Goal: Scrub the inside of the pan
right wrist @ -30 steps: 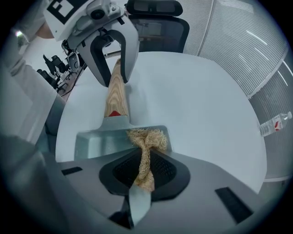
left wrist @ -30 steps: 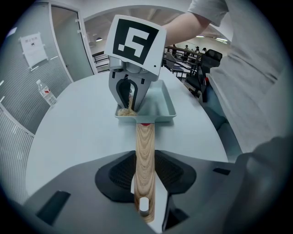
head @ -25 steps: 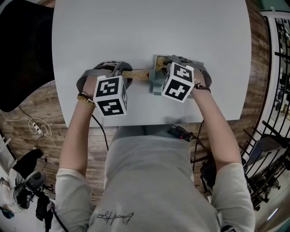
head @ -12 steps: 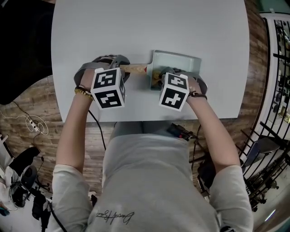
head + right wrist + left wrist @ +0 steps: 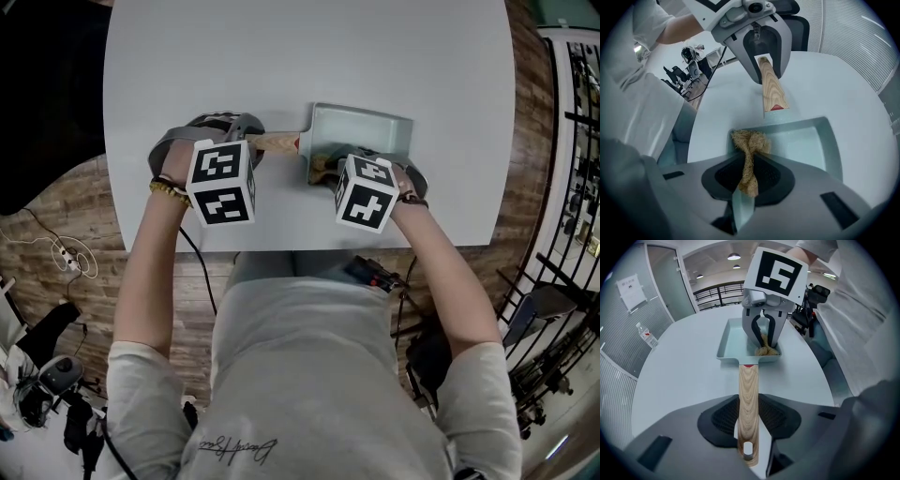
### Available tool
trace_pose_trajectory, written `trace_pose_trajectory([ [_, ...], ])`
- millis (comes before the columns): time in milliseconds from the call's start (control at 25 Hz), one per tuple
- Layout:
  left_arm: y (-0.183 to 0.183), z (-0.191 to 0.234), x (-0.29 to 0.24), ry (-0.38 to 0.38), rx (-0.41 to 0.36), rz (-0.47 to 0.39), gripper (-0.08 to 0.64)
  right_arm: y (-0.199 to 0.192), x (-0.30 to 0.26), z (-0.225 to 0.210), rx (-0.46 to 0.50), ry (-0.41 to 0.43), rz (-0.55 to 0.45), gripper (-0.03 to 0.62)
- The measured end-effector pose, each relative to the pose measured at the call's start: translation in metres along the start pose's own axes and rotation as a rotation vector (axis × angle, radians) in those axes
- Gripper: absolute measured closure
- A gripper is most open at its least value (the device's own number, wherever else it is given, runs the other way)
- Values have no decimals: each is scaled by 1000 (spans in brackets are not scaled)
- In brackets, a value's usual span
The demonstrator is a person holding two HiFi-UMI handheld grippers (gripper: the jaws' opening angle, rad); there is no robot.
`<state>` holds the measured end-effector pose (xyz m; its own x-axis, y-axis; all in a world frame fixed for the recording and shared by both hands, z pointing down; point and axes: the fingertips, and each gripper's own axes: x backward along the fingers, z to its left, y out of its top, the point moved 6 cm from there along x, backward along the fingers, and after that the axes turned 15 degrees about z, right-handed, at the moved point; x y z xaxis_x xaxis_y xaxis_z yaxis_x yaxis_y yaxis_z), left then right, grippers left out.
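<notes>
A pale green rectangular pan [image 5: 375,129] lies on the grey table, its wooden handle [image 5: 278,142] pointing left. My left gripper [image 5: 246,141] is shut on that handle [image 5: 748,399], which runs between the jaws toward the pan [image 5: 738,338]. My right gripper [image 5: 345,165] is shut on a tan fibrous scrubber [image 5: 749,146]. The scrubber presses into the pan [image 5: 808,145] at the near corner on the handle side, where it shows as a tuft [image 5: 766,350].
The table's near edge [image 5: 281,249] runs just in front of both grippers, with the person's body behind it. A black chair [image 5: 47,103] stands off the table's left side. Bare tabletop [image 5: 309,47] stretches beyond the pan.
My right gripper has pulled the scrubber back toward the person, from the far part of the pan to its near side, uncovering more of the pan. The left gripper still holds the handle.
</notes>
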<state>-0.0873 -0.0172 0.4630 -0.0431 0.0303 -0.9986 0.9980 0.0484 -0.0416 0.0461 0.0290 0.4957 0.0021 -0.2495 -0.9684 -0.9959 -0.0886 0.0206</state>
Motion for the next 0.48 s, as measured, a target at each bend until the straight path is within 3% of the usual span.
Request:
trace_pose_trajectory([
  [160,2,-1,1,7,-18,19,422,-5,5,-16,-12,-15,1,525],
  [480,6,-5,6,-4,-19,20,422,-14,21,-70,-26,-233,61,523],
])
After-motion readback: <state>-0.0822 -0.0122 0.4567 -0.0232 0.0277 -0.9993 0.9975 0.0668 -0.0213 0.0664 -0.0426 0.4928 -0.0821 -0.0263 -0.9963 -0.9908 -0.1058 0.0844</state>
